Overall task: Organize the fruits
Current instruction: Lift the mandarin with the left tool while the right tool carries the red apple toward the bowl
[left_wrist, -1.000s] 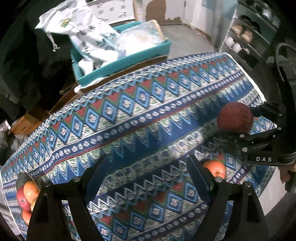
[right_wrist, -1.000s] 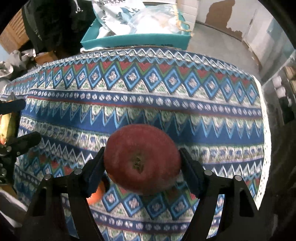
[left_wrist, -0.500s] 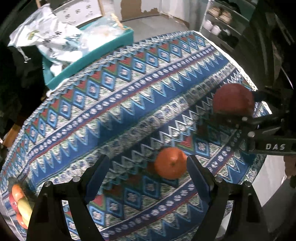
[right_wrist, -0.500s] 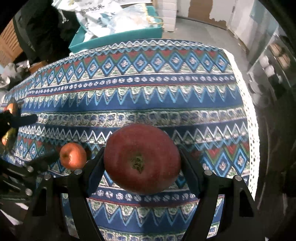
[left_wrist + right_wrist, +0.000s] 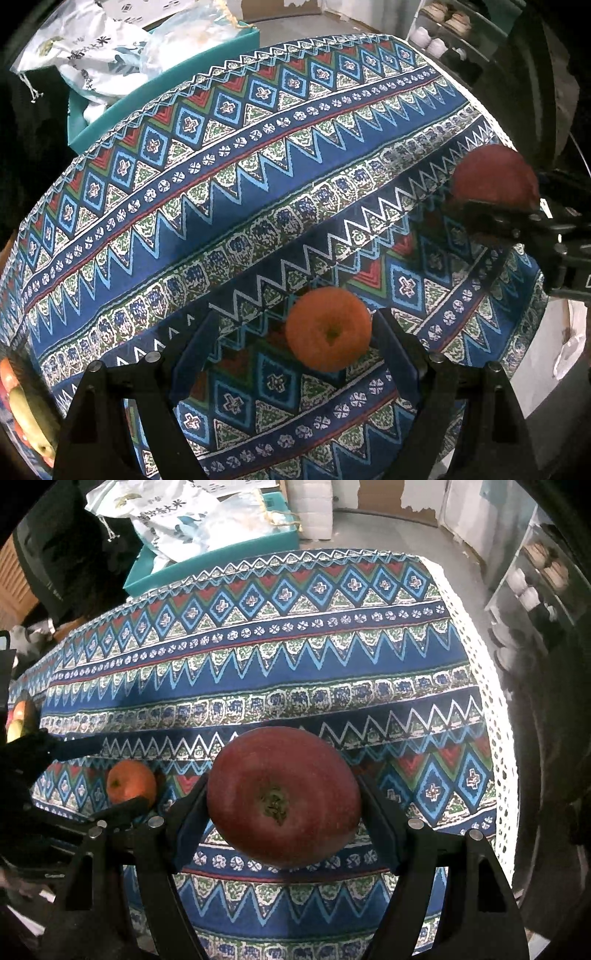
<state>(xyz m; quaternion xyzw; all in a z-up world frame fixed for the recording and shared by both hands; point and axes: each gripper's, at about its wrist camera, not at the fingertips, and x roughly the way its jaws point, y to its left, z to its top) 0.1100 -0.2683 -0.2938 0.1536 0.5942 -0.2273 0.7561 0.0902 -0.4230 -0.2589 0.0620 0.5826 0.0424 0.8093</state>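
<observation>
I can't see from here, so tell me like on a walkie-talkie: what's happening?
Right gripper shut on red apple. Left gripper open around orange on tablecloth. Nothing in the way.

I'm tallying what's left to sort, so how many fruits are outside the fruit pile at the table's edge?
2. A red apple is clamped in the right gripper. An orange lies on the tablecloth between the open left gripper's fingers. Others may be hidden.
</observation>
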